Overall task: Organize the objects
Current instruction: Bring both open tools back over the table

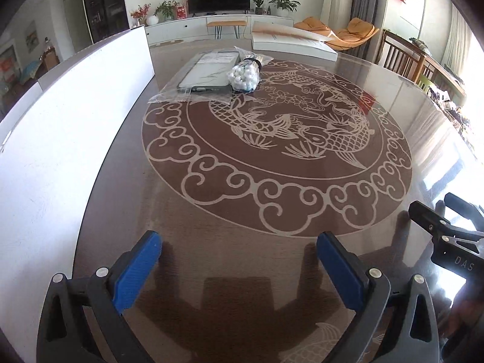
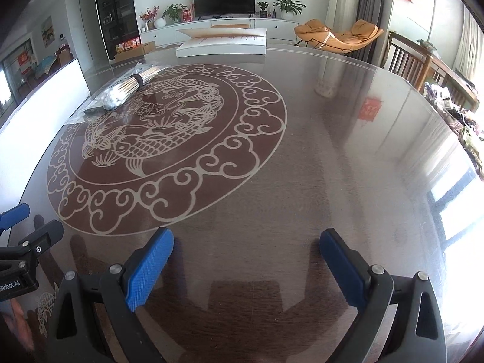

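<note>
while both grippers hang over the near part of the round table [image 1: 393,115], nothing sits between either pair of fingers. the left gripper [image 1: 239,242] has its blue pads [image 1: 136,272] spread wide apart above bare dark tabletop, and the right gripper [image 2: 246,239] stands just as wide, its blue pads [image 2: 149,269] framing only the glossy surface and its own shadow. each gripper shows at the edge of the other's view: the right one at the lower right of the left wrist view, the left one at the lower left of the right wrist view, so they are side by side.

the things to tidy lie at the far side of the table, well apart from both grippers. a bundle of cotton swabs [image 1: 244,75] in a clear plastic bag, bound by a dark band (the white tips point toward the cameras), rests against the right edge of a flat dark-rimmed item in a clear sleeve [image 1: 208,72]; what that item is i cannot tell. both overlap the edge of the pale carp-and-cloud pattern [image 1: 272,157] set in the tabletop.

a white board [image 1: 60,139] stands along the table's left side, and a white flat box [image 2: 224,44] with a raised lid lies at the far edge. beyond are a television [image 2: 224,0], potted plants [image 2: 287,6] and an orange lounge chair [image 2: 338,34].
</note>
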{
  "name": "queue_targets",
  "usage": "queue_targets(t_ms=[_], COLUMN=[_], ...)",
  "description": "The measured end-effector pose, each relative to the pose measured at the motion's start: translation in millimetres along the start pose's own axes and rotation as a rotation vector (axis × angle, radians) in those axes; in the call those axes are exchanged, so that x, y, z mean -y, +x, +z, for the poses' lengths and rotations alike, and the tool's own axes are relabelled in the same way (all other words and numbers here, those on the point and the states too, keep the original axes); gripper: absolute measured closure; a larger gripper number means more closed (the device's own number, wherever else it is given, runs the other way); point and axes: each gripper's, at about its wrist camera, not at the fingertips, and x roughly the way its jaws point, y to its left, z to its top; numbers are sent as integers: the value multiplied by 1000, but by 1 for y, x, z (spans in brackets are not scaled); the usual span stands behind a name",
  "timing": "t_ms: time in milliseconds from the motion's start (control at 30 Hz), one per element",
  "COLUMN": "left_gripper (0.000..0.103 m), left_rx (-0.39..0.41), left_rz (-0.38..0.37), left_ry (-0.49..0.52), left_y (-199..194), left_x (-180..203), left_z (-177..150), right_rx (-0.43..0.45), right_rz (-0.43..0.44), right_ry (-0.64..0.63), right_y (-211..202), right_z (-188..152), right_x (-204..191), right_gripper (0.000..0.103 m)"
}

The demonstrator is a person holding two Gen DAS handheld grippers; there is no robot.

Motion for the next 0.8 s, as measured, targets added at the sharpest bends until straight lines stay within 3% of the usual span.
queue_targets(t_ms=[167,800], left_gripper=[0,0], left_rx=[4,22], left_rz=[10,20], left_ry=[-13,-18], left_y=[4,2], left_x=[0,1], left_z=[6,6], right_rx=[-8,-8], right_rz=[-3,-4], right_ry=[1,1], right_y=[1,0], right_z=[-2,-2], right_x=[-1,-1], right_gripper=[0,0])
